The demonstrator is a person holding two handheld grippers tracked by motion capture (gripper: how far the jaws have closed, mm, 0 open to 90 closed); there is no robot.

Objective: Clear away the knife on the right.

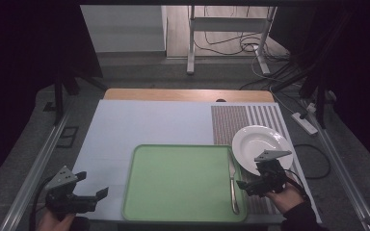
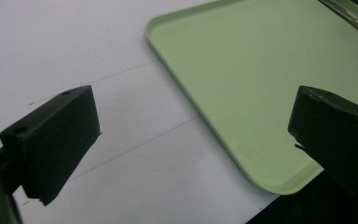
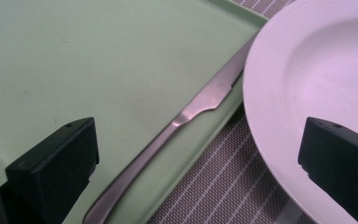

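gaping wide and gripping nothing, the right gripper (image 1: 254, 185) hovers just beside a slim, matte steel knife (image 3: 186, 114), plain handle running into a narrow blade. that knife lies along the right rim of the pale green tray (image 1: 173, 183), next to a white plate (image 1: 255, 142) on the striped mat (image 1: 231, 120). the left gripper (image 1: 92, 187) also stands spread, empty, near the tray's left edge.

Table (image 1: 125, 130) w/ a pale white sheet over most of its top — bare wood strip along the far edge. Directly on it: green tray (image 1: 173, 183) at the near edge, centre, and a striped placemat (image 1: 231, 122) on the right, just beside the tray. White plate (image 1: 261, 142) sits on the mat — its rim overlaps the tray's right edge.
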